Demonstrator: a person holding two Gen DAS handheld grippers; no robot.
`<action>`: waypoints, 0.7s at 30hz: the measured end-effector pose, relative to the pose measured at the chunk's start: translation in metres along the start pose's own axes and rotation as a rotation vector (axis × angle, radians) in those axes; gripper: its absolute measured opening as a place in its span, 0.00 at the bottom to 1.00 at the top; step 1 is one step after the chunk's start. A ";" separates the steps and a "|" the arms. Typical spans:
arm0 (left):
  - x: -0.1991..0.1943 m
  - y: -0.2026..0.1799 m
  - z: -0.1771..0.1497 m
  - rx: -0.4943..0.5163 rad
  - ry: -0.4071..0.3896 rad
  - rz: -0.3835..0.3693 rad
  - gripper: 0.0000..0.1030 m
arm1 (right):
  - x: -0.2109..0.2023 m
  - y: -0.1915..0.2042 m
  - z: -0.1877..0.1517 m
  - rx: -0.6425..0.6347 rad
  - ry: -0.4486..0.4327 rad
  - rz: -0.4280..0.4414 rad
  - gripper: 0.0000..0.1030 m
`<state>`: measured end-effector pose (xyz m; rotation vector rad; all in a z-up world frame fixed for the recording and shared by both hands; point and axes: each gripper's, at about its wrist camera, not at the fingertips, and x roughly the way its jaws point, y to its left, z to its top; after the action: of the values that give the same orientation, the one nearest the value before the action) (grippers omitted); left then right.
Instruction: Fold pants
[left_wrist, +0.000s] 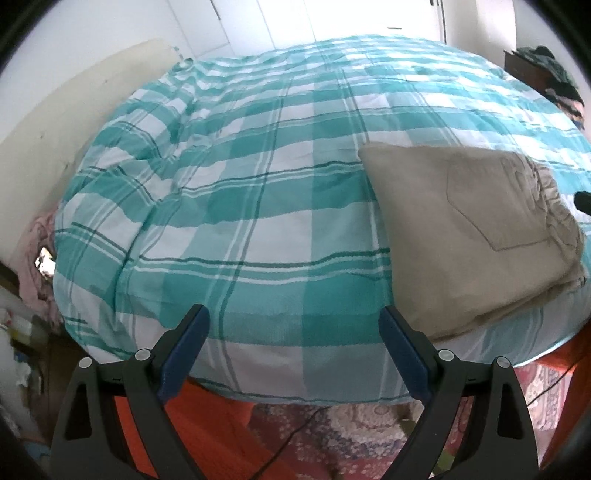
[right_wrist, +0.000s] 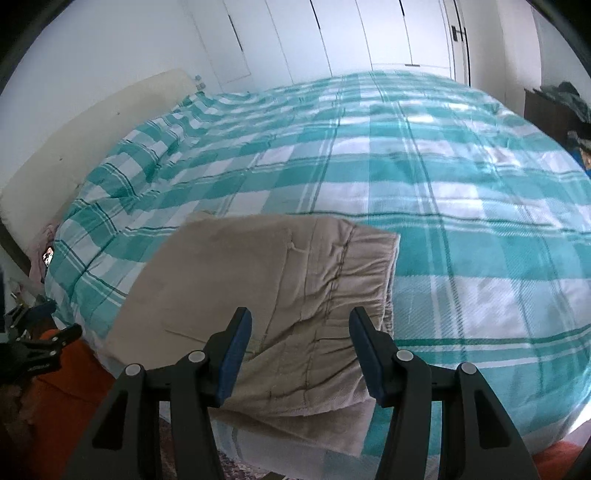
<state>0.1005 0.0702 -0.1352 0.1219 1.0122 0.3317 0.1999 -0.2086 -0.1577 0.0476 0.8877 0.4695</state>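
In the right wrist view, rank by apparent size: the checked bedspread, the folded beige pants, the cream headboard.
1. checked bedspread: fills most of the frame.
2. folded beige pants: close to the camera, so enlarged.
3. cream headboard: partly hidden, so its true size is unsure.

Bare bedspread (left_wrist: 258, 206) left of folded pants (left_wrist: 461, 229)

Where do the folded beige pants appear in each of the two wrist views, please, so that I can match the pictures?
Left wrist view: the folded beige pants lie at the right, near the bed's front edge, right of the open left tool.
Right wrist view: they lie low and centre-left, just beyond the open right tool.
Shared landmark: the teal checked bedcover under the pants, with the cream headboard at its left.
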 end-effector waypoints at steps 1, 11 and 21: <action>-0.001 -0.001 0.002 -0.003 -0.005 -0.007 0.91 | -0.004 0.002 0.001 -0.008 -0.006 0.002 0.54; -0.013 -0.037 0.047 0.061 -0.141 -0.177 0.91 | 0.026 0.006 -0.035 -0.067 0.162 -0.001 0.56; 0.046 -0.074 0.054 0.111 -0.073 -0.239 0.91 | 0.015 -0.003 0.068 -0.070 0.025 0.016 0.55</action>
<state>0.1840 0.0181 -0.1626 0.1113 0.9611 0.0523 0.2610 -0.1950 -0.1262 -0.0147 0.8957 0.5169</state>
